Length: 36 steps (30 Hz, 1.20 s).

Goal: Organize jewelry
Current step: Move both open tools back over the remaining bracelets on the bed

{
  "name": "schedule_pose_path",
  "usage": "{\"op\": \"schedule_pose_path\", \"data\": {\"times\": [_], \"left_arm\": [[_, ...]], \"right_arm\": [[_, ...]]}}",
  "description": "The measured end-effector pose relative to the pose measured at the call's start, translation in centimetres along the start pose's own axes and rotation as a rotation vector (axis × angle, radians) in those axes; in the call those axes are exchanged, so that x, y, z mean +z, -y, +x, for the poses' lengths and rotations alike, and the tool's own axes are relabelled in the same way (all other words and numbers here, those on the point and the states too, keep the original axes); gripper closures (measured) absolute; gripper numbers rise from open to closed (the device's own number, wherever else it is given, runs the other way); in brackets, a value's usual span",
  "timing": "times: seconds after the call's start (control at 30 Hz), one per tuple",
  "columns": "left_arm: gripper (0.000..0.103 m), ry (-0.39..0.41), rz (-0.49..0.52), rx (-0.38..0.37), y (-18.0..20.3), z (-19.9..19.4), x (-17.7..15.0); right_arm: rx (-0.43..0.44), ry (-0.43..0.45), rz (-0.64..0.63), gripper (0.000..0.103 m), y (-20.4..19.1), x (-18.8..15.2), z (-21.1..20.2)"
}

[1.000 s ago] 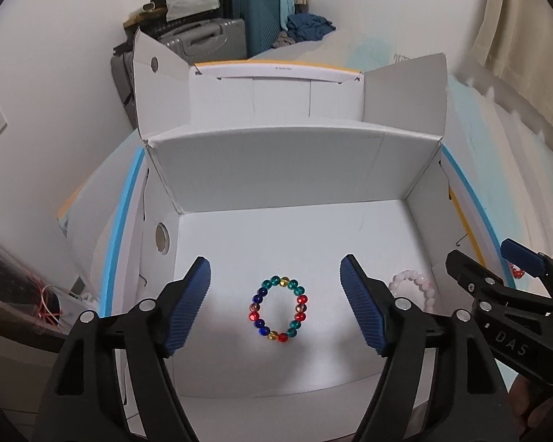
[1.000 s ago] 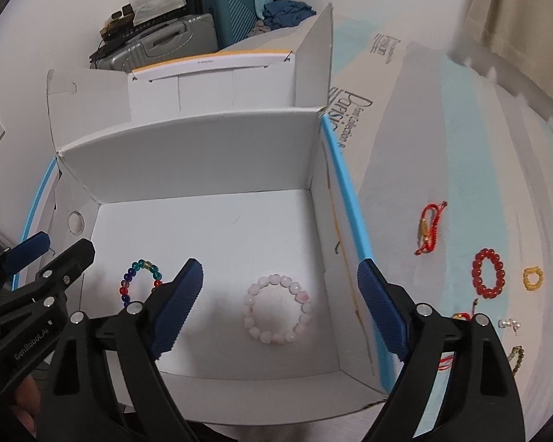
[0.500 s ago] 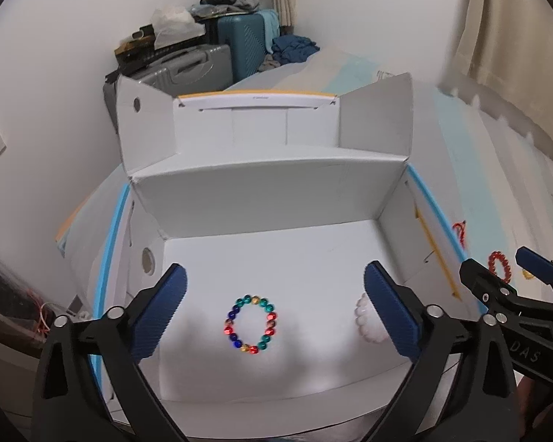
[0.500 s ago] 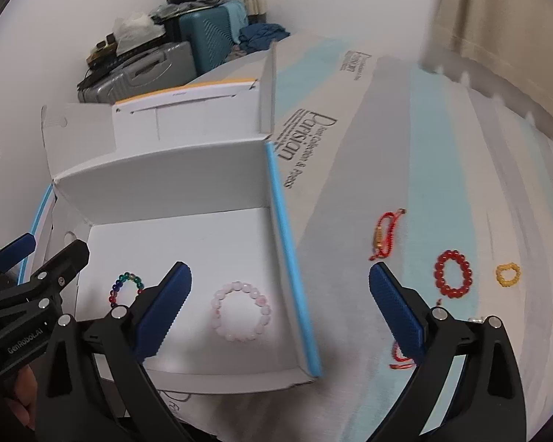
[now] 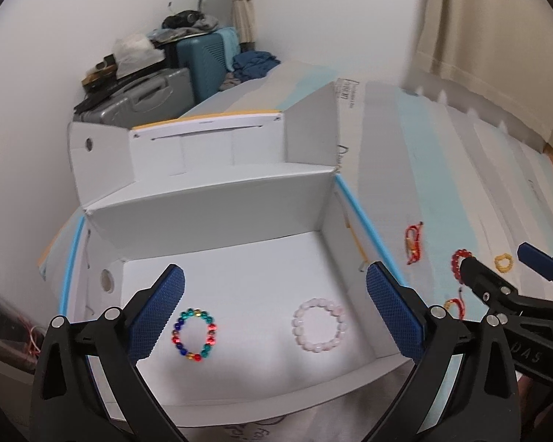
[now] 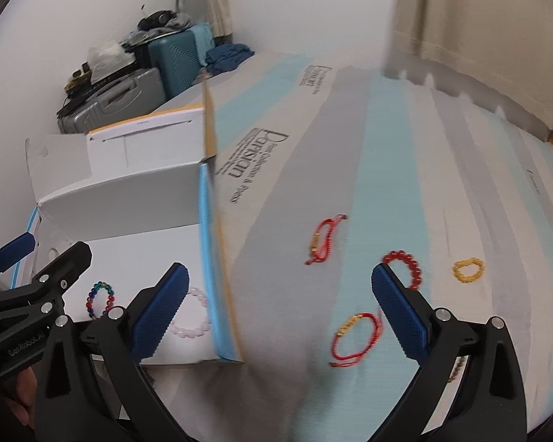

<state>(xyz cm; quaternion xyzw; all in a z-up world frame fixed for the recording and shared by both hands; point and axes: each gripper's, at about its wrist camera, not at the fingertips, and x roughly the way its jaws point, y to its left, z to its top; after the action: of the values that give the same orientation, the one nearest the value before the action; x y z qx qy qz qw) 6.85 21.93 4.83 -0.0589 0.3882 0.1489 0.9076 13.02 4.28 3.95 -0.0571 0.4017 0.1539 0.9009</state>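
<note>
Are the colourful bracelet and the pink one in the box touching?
Apart. The left wrist view shows bare white box floor between the colourful bracelet and the pink bracelet.

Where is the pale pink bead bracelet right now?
The pink bracelet lies flat on the floor of the white box, toward its right side, to the right of the multicolored bracelet.

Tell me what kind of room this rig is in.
Most likely a bedroom at home. The white box and loose bracelets sit on a striped mattress, suitcases with clothes piled on top stand against the wall, and curtains hang at right.
</note>
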Motion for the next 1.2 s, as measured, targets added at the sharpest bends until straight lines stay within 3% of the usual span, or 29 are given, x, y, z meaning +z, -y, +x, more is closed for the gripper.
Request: {"op": "schedule_pose_path", "data": {"times": [0.77, 1.2], "left_arm": [[0.006, 0.017, 0.119, -0.142, 11.5, -0.2, -0.4], [0.006, 0.000, 0.208, -0.227, 17.5, 1.6, -2.6]], "right_arm": [[-0.118, 0.044, 0.161, 0.008, 12.9, -2.9, -3.9], [-0.178, 0.032, 0.235, 0.008, 18.7, -5.3, -4.4]]}}
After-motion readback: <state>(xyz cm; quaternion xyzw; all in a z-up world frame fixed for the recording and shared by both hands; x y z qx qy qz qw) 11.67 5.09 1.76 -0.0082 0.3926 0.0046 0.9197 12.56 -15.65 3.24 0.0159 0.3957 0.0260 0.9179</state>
